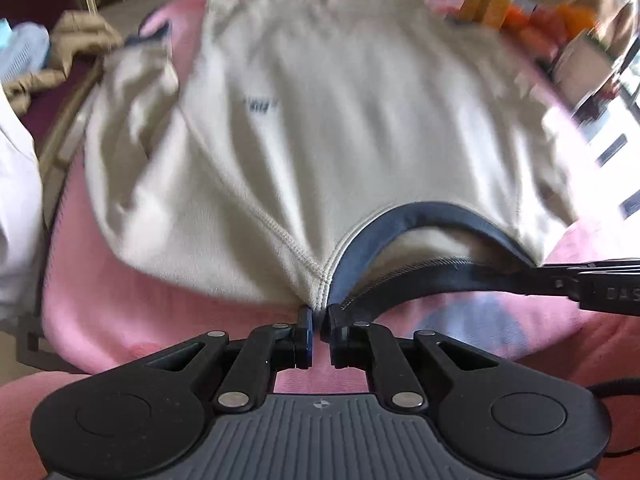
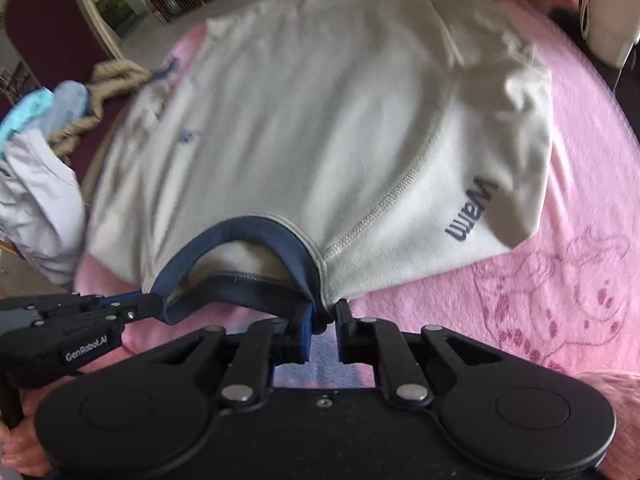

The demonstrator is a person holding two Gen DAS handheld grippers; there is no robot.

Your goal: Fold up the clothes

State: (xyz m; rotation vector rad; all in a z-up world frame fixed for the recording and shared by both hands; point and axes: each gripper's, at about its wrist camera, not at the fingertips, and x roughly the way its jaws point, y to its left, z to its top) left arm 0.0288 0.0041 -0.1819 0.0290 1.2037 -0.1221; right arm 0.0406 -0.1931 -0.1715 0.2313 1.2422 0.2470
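A cream fleece top point(image 1: 340, 120) with a navy collar point(image 1: 400, 216) lies spread over a pink blanket point(image 1: 120, 320), filling the middle of both views, its collar end toward the bottom of each frame. Navy lettering point(image 2: 472, 212) shows on the sleeve at centre right of the right wrist view.

The left gripper point(image 1: 319, 320), at bottom centre of its own view, is clenched on the shoulder seam where it meets the collar; cream fabric is pinched between the 2 pads. In the right wrist view it enters from the lower left edge point(image 2: 132, 312).

The right gripper point(image 2: 324, 320), at bottom centre of its view, is clamped on the other end of the collar, with navy trim bunched between its pads. In the left wrist view it reaches in from the right edge point(image 1: 560, 280).

A heap of other clothes point(image 2: 44, 120) lies at the left edge, off the blanket.
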